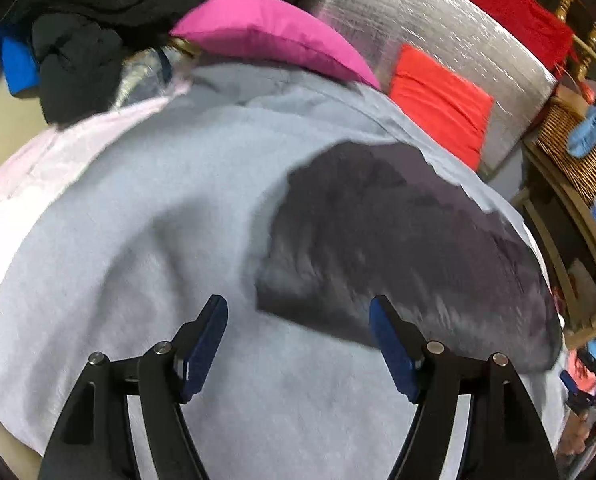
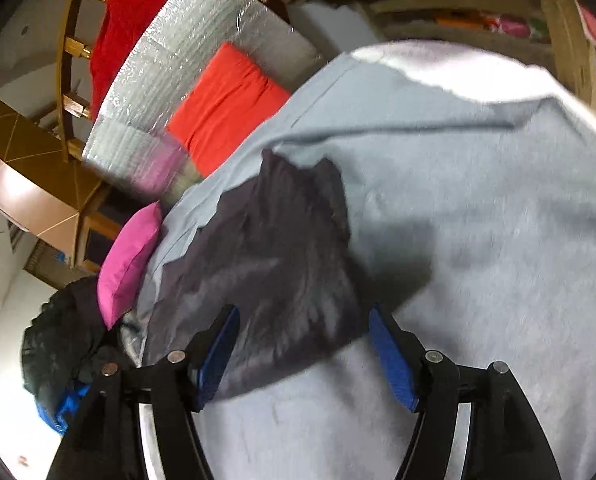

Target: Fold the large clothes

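Note:
A dark grey garment (image 1: 397,240) lies folded on a light blue-grey cloth (image 1: 138,220) that covers the work surface. My left gripper (image 1: 298,332) is open and empty, hovering above the cloth at the garment's near edge. In the right wrist view the same dark garment (image 2: 266,272) lies on the blue-grey cloth (image 2: 497,240). My right gripper (image 2: 303,344) is open above the garment's near corner, holding nothing. Both views are motion-blurred.
A pink cushion (image 1: 266,32), a folded orange-red cloth (image 1: 437,96) on a silver foil mat (image 1: 437,20), a red garment (image 1: 497,0) on a wooden chair, a black clothes pile (image 1: 82,32) and a wicker basket (image 1: 573,152) surround the cloth.

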`<state>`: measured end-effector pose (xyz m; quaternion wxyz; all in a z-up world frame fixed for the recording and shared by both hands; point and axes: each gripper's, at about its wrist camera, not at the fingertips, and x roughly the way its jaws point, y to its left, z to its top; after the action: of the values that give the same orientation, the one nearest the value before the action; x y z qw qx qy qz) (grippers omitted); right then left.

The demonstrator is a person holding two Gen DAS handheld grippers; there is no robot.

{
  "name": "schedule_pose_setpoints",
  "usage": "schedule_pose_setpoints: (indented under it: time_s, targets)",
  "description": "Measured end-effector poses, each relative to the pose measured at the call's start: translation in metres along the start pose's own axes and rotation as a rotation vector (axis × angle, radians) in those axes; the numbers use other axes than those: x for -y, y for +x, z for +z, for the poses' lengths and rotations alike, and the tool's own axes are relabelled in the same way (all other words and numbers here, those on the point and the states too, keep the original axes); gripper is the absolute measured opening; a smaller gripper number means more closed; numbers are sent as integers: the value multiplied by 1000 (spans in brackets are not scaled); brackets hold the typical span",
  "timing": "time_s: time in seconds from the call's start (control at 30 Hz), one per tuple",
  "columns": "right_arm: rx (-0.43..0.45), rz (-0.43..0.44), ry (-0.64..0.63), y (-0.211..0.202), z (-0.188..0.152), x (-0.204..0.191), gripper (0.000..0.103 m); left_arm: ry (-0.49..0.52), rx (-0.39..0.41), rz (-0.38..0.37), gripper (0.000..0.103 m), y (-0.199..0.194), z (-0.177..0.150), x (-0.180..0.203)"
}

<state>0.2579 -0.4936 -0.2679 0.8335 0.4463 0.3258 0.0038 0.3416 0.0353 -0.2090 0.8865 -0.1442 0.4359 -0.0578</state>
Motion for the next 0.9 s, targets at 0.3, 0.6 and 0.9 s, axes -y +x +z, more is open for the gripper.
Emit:
schedule_pose_setpoints:
  time_s: [0.3,0.6,0.9]
  targets:
    - [32,-107,133,14,12,26,71,-141,13,18,81,12,12,-25]
    - [17,-175,-69,58,24,-1,51,-141,-66,78,81,58,20,-22]
    - [125,-257,-243,47,16,-28,26,-79,-39,56,36,58,20,-8]
